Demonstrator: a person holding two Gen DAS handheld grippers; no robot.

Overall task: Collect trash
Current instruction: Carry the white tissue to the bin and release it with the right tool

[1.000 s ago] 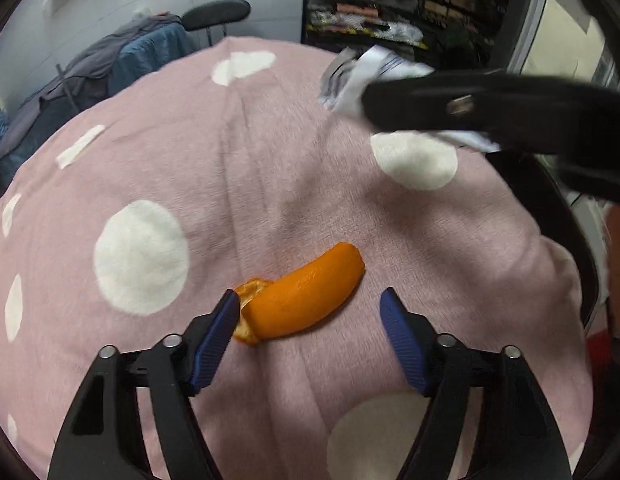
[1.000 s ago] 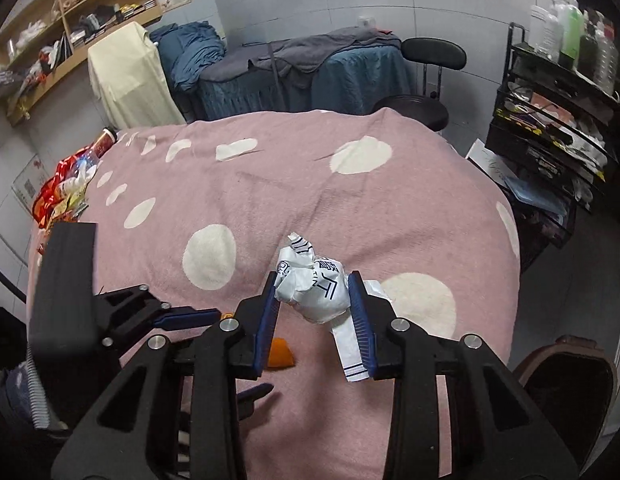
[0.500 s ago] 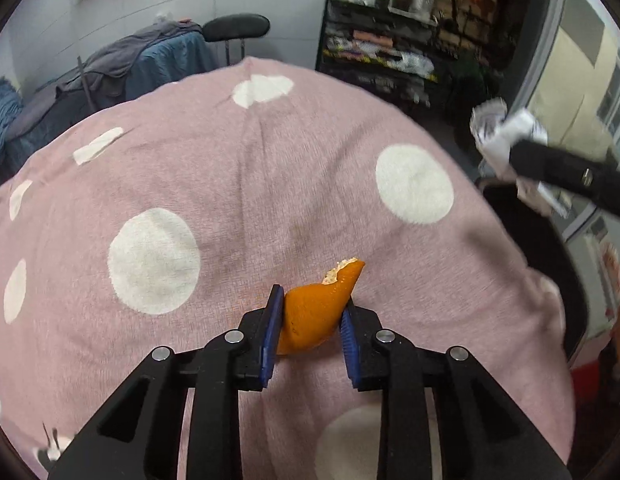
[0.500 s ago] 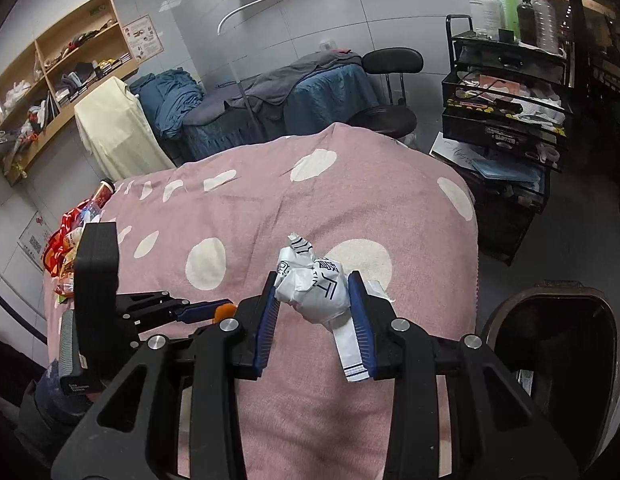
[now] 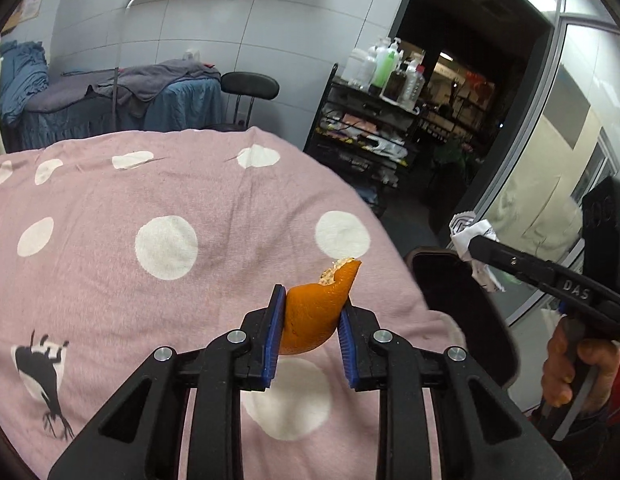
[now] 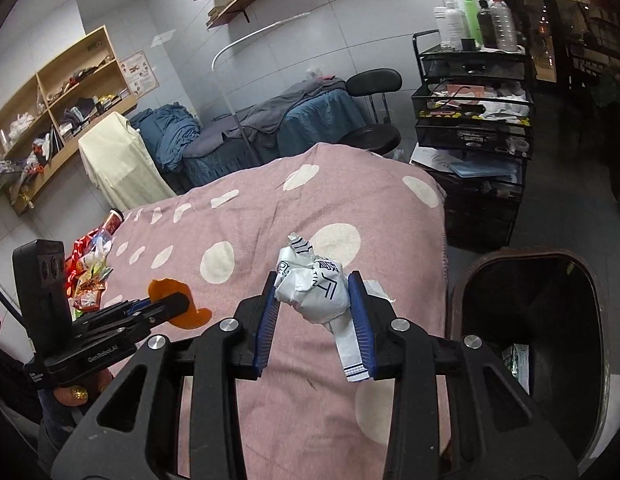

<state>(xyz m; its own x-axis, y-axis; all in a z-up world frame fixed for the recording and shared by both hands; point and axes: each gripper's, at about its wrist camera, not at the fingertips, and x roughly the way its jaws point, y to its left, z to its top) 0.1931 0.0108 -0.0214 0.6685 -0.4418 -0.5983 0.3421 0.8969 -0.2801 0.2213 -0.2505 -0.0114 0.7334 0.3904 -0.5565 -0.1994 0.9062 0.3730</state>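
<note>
The left hand-held gripper (image 5: 310,312) is clamped on a curved orange peel (image 5: 316,312), raised above the pink white-dotted blanket (image 5: 149,200). The right hand-held gripper (image 6: 316,300) pinches a crumpled white printed paper wrapper (image 6: 310,290) beside the dark open-topped trash bin (image 6: 526,320), whose interior is mostly lost in shadow.

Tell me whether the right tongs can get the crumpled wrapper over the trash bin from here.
Probably yes. The right tongs grip the crumpled wrapper beside the open trash bin, with nothing visible between them; its mouth is uncovered.
</note>
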